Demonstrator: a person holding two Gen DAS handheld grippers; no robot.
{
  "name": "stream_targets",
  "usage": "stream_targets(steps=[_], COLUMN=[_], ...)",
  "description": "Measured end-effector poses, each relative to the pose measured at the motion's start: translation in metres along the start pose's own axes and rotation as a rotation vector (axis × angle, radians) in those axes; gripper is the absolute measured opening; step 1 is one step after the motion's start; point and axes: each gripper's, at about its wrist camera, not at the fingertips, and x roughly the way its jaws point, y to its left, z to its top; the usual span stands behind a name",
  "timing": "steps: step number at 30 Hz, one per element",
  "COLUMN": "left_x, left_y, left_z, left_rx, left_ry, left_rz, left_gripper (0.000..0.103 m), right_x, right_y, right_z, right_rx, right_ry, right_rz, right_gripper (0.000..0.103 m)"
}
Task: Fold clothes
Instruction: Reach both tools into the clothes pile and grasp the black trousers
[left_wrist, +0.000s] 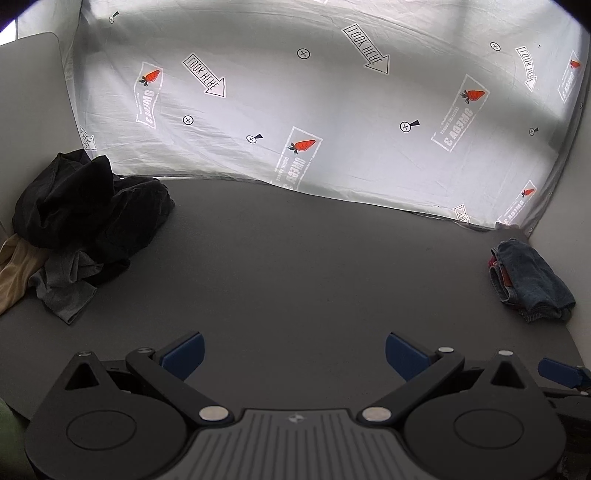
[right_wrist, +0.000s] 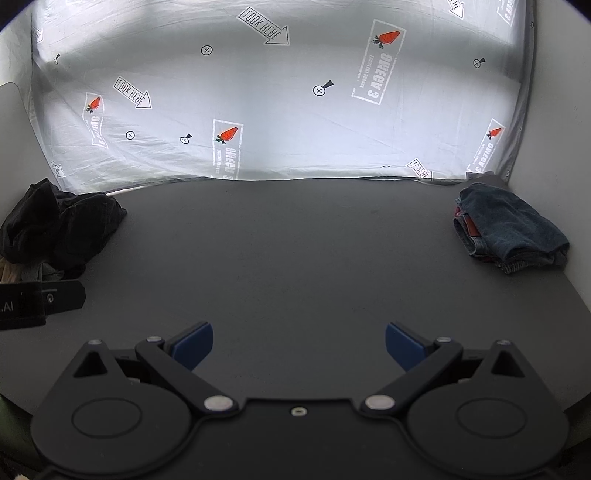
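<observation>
While both claws gape, clothes pile (left_wrist: 81, 218) sits untouched.

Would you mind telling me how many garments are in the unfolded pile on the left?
3 visible: a black garment on top, a grey one below at the front, a beige one at the left edge. The black bulk may be several pieces or hide more.

Daylight is glowing through the printed sheet (left_wrist: 332, 110) at the back, blowing out its upper part in both views, while the dark table (left_wrist: 295, 266) in front is staying dim and flat with soft shadows. Fisheye distortion is bending the table's far edge and darkening the corners. The black clothes pile (left_wrist: 85, 206) is losing detail.
</observation>
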Motion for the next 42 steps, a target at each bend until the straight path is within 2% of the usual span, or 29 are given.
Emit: stream_targets(steps=[2,4,6,11,13,16,18,20,23,26,29,32,34,35,36,37,39,42], left_x=[-0.003,-0.012,-0.013,0.007,0.01,0.009,0.008,0.012,0.021,0.037,0.06,0.075,0.08,0.083,0.085,0.088,0.089,0.083], left_y=[0.005,0.018,0.029,0.056,0.075,0.113,0.146,0.183,0.231,0.272,0.307,0.33,0.341,0.345,0.349,0.352,0.347,0.333], left_z=[0.011,0.021,0.029,0.05,0.059,0.073,0.082,0.095,0.114,0.132,0.147,0.163,0.174,0.178,0.183,0.188,0.193,0.198], left_rx=[-0.111,-0.214,-0.281,-0.386,-0.438,-0.494,-0.506,-0.521,-0.533,-0.486,-0.43,-0.407,-0.403,-0.401,-0.399,-0.394,-0.36,-0.316], left_ry=[-0.032,-0.1,-0.144,-0.132,-0.147,-0.183,-0.247,-0.294,-0.325,-0.346,-0.351,-0.356,-0.355,-0.355,-0.355,-0.356,-0.365,-0.387], left_rz=[-0.025,-0.046,-0.034,0.135,0.168,0.198,0.238,0.273,0.284,0.32,0.372,0.408,0.434,0.438,0.441,0.447,0.479,0.507], left_gripper=[0.103,0.103,0.103,0.103,0.103,0.103,0.103,0.103,0.103,0.103,0.103,0.103,0.103,0.103,0.103,0.103,0.103,0.103], right_x=[0.018,0.032,0.045,0.083,0.096,0.107,0.112,0.113,0.126,0.152,0.189,0.225,0.243,0.249,0.253,0.254,0.25,0.237], right_y=[-0.007,-0.002,0.005,0.053,0.087,0.142,0.183,0.232,0.301,0.368,0.432,0.481,0.503,0.511,0.517,0.522,0.52,0.499], right_z=[0.013,0.027,0.041,0.064,0.075,0.095,0.106,0.112,0.129,0.144,0.145,0.144,0.141,0.139,0.137,0.135,0.133,0.137], right_rx=[0.012,-0.023,-0.069,-0.265,-0.36,-0.44,-0.477,-0.537,-0.612,-0.699,-0.832,-0.942,-0.992,-1.01,-1.026,-1.031,-0.999,-0.889], right_ry=[0.02,-0.009,-0.047,-0.114,-0.137,-0.168,-0.202,-0.251,-0.332,-0.373,-0.399,-0.364,-0.348,-0.358,-0.373,-0.39,-0.419,-0.452], right_rz=[0.022,0.072,0.128,0.275,0.335,0.433,0.511,0.549,0.586,0.631,0.606,0.557,0.546,0.543,0.529,0.508,0.452,0.353], right_gripper=[0.101,0.101,0.101,0.099,0.097,0.093,0.088,0.081,0.08,0.08,0.081,0.081,0.075,0.055,0.024,0.015,0.007,0.004])
